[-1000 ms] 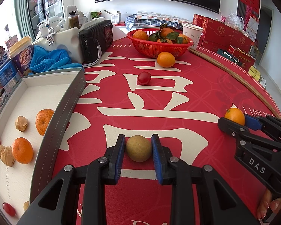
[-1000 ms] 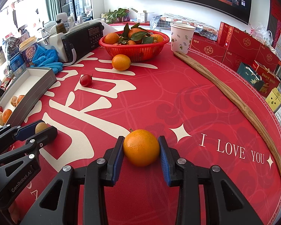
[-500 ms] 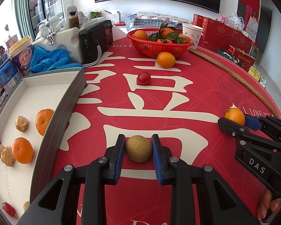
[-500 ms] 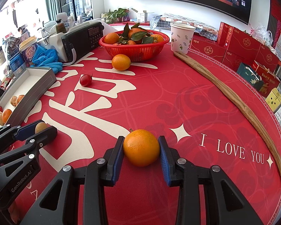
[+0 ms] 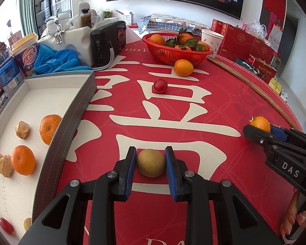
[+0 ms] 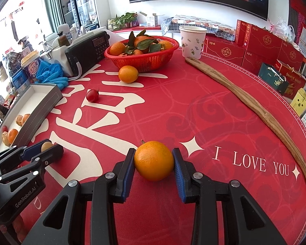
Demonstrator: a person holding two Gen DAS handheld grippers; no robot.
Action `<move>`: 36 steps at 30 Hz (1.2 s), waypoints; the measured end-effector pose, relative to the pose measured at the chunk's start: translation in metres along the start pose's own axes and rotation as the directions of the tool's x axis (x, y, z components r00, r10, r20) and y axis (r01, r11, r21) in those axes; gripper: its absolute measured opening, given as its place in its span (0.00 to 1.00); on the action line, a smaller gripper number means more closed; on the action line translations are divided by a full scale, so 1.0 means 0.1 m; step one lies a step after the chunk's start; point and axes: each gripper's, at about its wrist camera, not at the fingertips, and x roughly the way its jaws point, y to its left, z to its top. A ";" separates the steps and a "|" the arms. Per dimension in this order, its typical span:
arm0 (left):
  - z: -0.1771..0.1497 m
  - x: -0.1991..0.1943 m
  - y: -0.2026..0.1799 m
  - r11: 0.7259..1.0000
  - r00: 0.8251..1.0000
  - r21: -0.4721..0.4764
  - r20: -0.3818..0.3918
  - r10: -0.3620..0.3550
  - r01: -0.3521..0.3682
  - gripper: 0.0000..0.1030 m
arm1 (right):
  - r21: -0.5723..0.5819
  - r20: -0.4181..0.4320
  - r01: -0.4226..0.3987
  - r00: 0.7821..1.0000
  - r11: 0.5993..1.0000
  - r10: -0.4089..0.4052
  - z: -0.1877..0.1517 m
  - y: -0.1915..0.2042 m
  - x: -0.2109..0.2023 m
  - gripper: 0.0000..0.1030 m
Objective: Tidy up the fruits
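Both tools gripping fruit, nothing shifting over the last second.

Pinching a tan round fruit (image 5: 151, 162) between the blue pads of the left gripper (image 5: 150, 163) at lower centre of the left view; likewise clamping an orange (image 6: 154, 160) in the right gripper (image 6: 154, 161) at lower centre of the right view. Matching the earlier frames throughout, so probably pausing on secured grasps with both lifts yet to begin. Showing the grey-walled tray (image 5: 71, 126) at left, holding oranges, husked fruits and small red ones, fully only in the left view. Revealing the long wooden stick (image 6: 255, 106) at right, red basket (image 6: 141, 61) and loose cherry tomato (image 6: 92, 95) best in the right view.
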 end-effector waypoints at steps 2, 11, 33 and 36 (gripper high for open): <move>0.00 -0.01 0.03 1.000 1.000 -0.009 0.001 -0.002 0.002 0.30 | 0.008 0.008 -0.007 1.000 1.000 0.007 0.01 -0.01 -0.02 0.36; 0.00 -0.06 0.14 0.999 1.000 -0.034 0.011 -0.003 0.003 0.30 | 0.004 0.021 -0.045 0.999 0.999 0.045 0.00 0.02 -0.04 0.36; 0.10 -0.30 0.29 0.997 0.993 -0.065 0.102 0.050 -0.044 0.30 | 0.018 0.024 -0.071 0.997 0.997 0.070 0.00 0.03 -0.03 0.36; 0.12 -0.38 0.35 0.996 0.991 -0.078 0.122 0.049 -0.039 0.30 | 0.022 0.022 -0.066 0.998 0.998 0.066 0.02 0.05 -0.02 0.36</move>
